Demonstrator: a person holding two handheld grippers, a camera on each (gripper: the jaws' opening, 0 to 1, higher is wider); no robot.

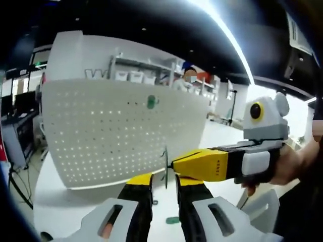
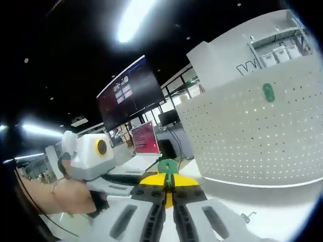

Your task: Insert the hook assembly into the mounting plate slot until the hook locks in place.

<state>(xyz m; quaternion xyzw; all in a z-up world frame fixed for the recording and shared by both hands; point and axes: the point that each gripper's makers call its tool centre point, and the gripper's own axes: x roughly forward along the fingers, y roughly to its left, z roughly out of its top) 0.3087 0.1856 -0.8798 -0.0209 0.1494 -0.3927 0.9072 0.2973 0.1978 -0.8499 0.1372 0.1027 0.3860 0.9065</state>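
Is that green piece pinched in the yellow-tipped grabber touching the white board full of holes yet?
Apart. In the right gripper view, the green piece sits clamped in the right gripper, and bare background shows between it and the white pegboard beyond.

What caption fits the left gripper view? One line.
Right gripper presents a thin hook above left gripper, before white pegboard.

Glaring ceiling strips (image 1: 227, 35) — soft (fisheye-bent) edges

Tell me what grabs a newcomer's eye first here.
The big white pegboard standing on the white table, with one green hook already mounted near its top. In front of it, the right claw reaches in from the side, meeting the left claw around a thin green piece.
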